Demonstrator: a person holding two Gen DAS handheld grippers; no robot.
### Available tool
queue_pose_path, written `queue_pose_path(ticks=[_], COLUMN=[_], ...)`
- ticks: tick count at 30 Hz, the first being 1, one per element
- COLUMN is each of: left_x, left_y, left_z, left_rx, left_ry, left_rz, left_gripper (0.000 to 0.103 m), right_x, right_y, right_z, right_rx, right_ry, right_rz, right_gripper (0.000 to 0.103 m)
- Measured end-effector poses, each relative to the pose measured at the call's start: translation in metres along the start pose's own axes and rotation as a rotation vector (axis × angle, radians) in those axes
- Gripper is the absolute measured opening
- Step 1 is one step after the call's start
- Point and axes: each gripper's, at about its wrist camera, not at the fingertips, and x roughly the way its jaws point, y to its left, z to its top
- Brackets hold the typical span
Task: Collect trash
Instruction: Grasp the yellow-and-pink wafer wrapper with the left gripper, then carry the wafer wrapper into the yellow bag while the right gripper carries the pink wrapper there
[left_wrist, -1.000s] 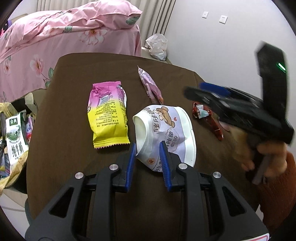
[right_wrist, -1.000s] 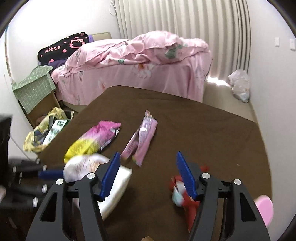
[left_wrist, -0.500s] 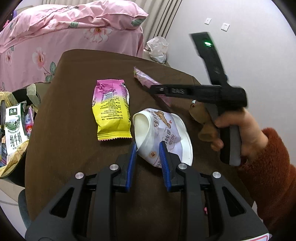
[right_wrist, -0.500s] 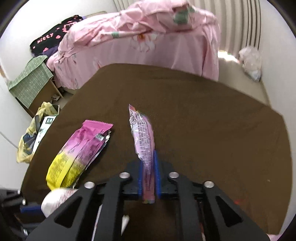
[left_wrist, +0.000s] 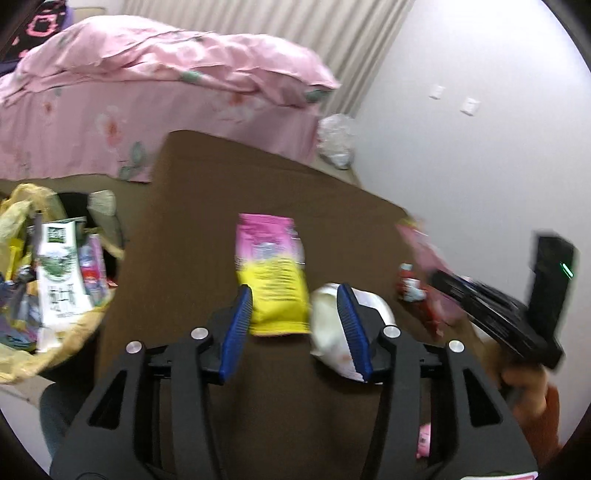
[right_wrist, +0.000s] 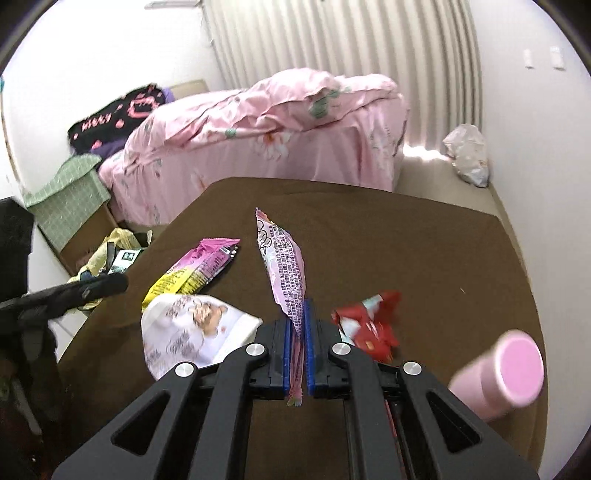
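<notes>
right wrist view: right gripper (right_wrist: 299, 345) angled down, fingers clamping the pink wrapper (right_wrist: 284, 273); left gripper (left_wrist: 295, 332) fingers just opening, empty.

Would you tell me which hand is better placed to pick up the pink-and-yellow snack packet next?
Left. The left claw is open with the pink-and-yellow snack packet just ahead, while the right claw is shut on a long pink wrapper.

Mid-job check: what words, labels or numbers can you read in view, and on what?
No text reads clearly.
pink wrapper: dense print, too small to read.
white bag: characters, blurred.
yellow-pink bag: print, blurred.
carton: label, blurred.
black garment: pink letters, blurred.
</notes>
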Motion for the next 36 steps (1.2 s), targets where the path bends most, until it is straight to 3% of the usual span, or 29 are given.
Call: queue_pose_path(ticks=[5,12,14,17,23,36], left_x=[0.017,0.05,0.057,0.055,0.021,-0.102], left_y=[0.008,-0.009,-0.007,-0.002,-0.008,-0.001], left_z=[-0.004,0.009,0.012,0.01,0.006,0.0], left_rx=[-0.021,0.031,0.007,-0.038,-0.005,0.073], left_ry=[0.08,0.12,0.139,0.14,0.07,-0.173], left_rz=[0.051,0.123,0.13,0.092,0.082,0.202], left_gripper=[0.046,0.045,0.032,0.027,0.025,0.025], right_x=[-0.019,-0.034,-0.037,-0.04,-0.048,-0.087], right_y=[-0.011,-0.013,-0.015,-0.02,-0.018,0.043], right_z=[-0.022,-0.042,-0.047,-0.053,-0.054,-0.022], right_rx=[0.063,0.06,0.063,0.071,0.069,-0.056], right_ry=[-0.029,-0.039,-0.038,-0.035,-0.057,-0.142], right_rz=[0.004,-0.015,-0.016,-0.016,-0.006,0.067], right_gripper=[0.007,0.007,0.007,0.007,0.007,0.007])
